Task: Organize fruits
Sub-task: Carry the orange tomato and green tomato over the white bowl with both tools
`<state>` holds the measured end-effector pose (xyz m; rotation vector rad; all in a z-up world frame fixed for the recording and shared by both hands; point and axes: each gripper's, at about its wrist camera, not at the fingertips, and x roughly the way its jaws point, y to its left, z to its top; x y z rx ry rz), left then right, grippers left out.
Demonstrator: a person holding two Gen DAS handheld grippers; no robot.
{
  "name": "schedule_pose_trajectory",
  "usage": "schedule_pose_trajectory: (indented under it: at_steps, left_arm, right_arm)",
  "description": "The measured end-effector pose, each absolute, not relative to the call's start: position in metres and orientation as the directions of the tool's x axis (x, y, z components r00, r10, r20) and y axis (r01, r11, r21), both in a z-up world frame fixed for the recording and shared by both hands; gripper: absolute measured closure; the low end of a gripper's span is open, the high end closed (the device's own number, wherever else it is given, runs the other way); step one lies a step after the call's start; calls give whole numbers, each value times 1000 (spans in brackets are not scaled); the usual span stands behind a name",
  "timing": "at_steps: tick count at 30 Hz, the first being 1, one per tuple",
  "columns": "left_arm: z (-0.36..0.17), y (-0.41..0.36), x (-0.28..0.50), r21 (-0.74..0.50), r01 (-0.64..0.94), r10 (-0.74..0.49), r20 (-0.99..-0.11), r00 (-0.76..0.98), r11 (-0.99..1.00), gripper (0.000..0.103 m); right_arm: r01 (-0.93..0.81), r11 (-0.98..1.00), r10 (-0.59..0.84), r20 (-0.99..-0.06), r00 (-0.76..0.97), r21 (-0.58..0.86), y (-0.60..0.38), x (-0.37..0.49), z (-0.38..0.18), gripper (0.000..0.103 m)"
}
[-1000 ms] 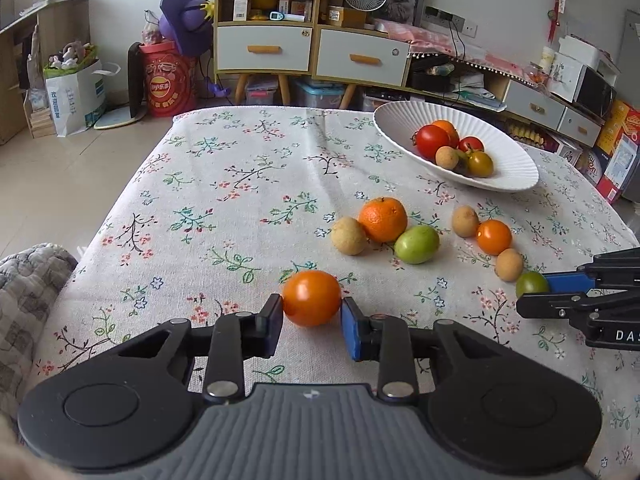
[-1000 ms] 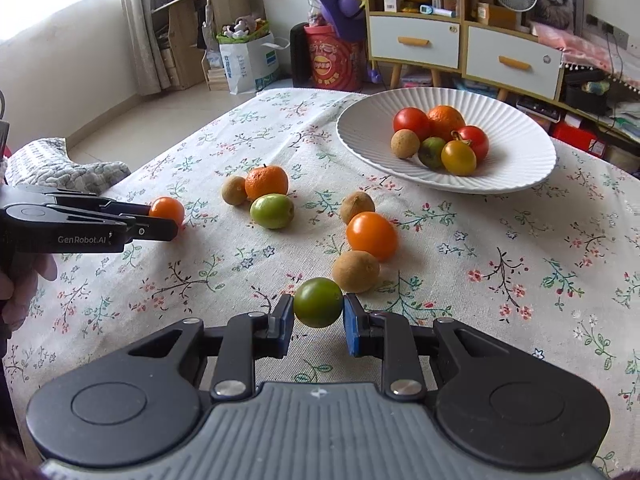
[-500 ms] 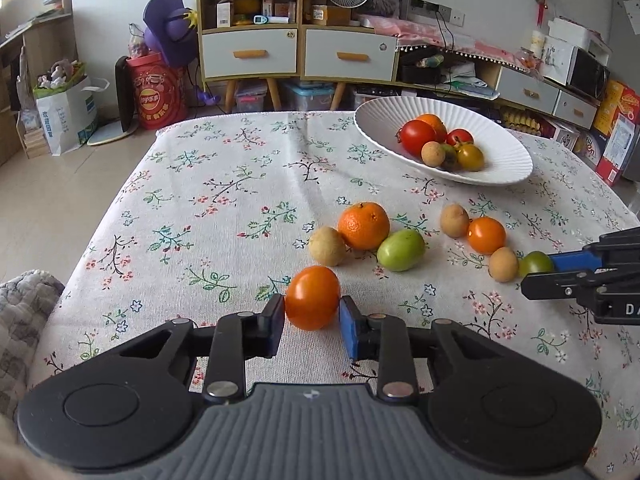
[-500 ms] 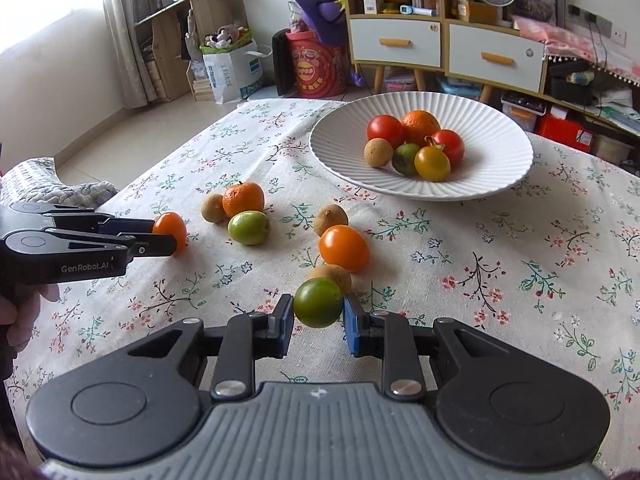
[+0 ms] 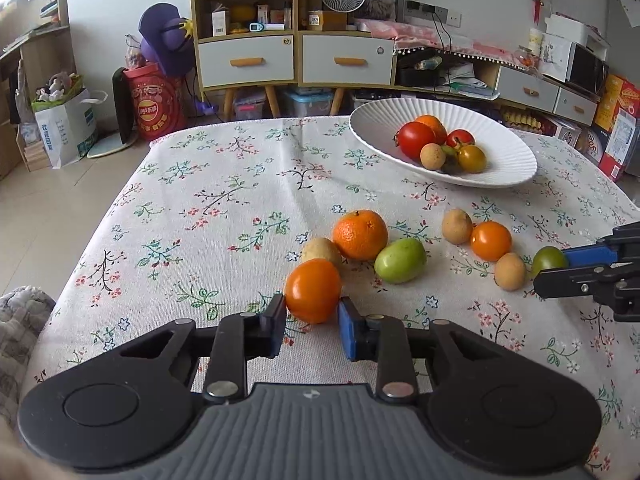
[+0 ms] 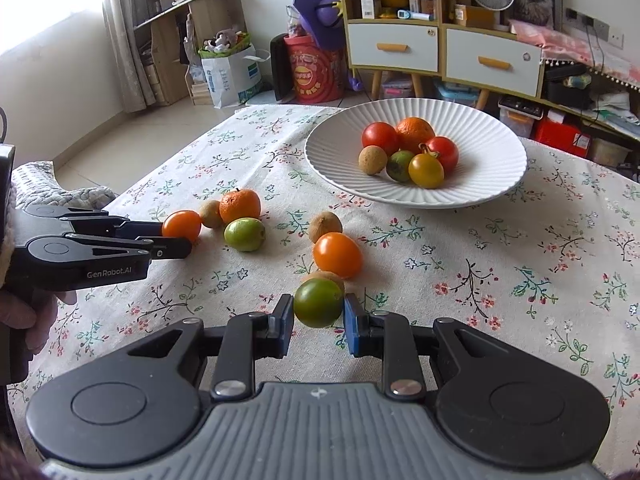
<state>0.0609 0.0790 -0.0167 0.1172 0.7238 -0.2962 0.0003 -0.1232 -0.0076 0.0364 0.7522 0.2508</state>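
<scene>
My left gripper [image 5: 312, 314] is closing its blue pads on an orange tomato [image 5: 313, 290] near the cloth's front; the pads press its sides. The right wrist view shows the same left gripper [image 6: 176, 236] and tomato [image 6: 182, 225] at the left. My right gripper [image 6: 318, 314] is shut on a dark green tomato [image 6: 319, 302], just in front of a brown longan. It also enters the left wrist view as the right gripper [image 5: 550, 270] at the right edge. A white ribbed plate [image 5: 500, 176] at the back right holds several fruits.
On the flowered tablecloth [image 5: 208, 208] lie a mandarin [image 5: 360, 234], a light green fruit [image 5: 400, 260], another orange tomato [image 5: 491, 241] and brown longans [image 5: 457, 226]. A person's hand [image 6: 24, 316] holds the left gripper. Cabinets and clutter stand beyond the table's far edge.
The left jaws have narrowed onto the orange tomato. Both held fruits now stand slightly higher against the cloth. The green tomato hides more of the longan behind it.
</scene>
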Motion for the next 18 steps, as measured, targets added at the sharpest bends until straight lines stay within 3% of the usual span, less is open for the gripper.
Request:
schedule_pose_trajectory:
  at_steps: [18]
  left_arm:
    - [21, 37, 72, -74, 350, -324, -592, 738, 934, 69]
  right_arm:
    - [-74, 987, 148, -602, 785, 146, -158, 40, 16, 79]
